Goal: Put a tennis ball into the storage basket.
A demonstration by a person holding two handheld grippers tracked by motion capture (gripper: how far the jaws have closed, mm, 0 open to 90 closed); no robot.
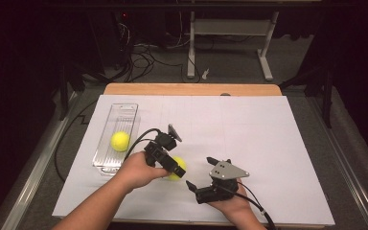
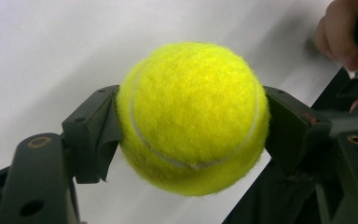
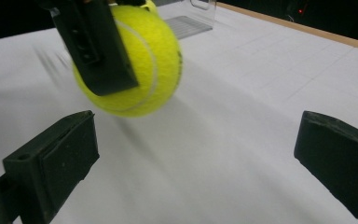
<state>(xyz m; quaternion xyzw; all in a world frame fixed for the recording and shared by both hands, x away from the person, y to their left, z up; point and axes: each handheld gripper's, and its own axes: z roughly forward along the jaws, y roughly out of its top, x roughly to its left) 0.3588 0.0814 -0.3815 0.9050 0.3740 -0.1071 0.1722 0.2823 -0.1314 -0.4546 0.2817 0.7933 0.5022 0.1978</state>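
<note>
A yellow tennis ball [image 1: 180,164] is clamped between the two black jaws of my left gripper [image 1: 175,168], just above the white sheet near the table's front middle. In the left gripper view the ball [image 2: 193,116] sits squeezed between both pads [image 2: 98,135]. My right gripper [image 1: 200,173] rests a little to the right of it, jaws wide apart and empty. In the right gripper view its own gripper [image 3: 198,161] stands open below the held ball [image 3: 144,65]. A second tennis ball [image 1: 120,141] lies in the clear plastic tray [image 1: 124,111].
The clear tray lies lengthwise at the left of the white sheet [image 1: 268,143], which covers a wooden table [image 1: 191,89]. Cables trail from both grippers toward the front edge. Beyond the table are a dark floor, loose wires and a white desk frame [image 1: 230,28].
</note>
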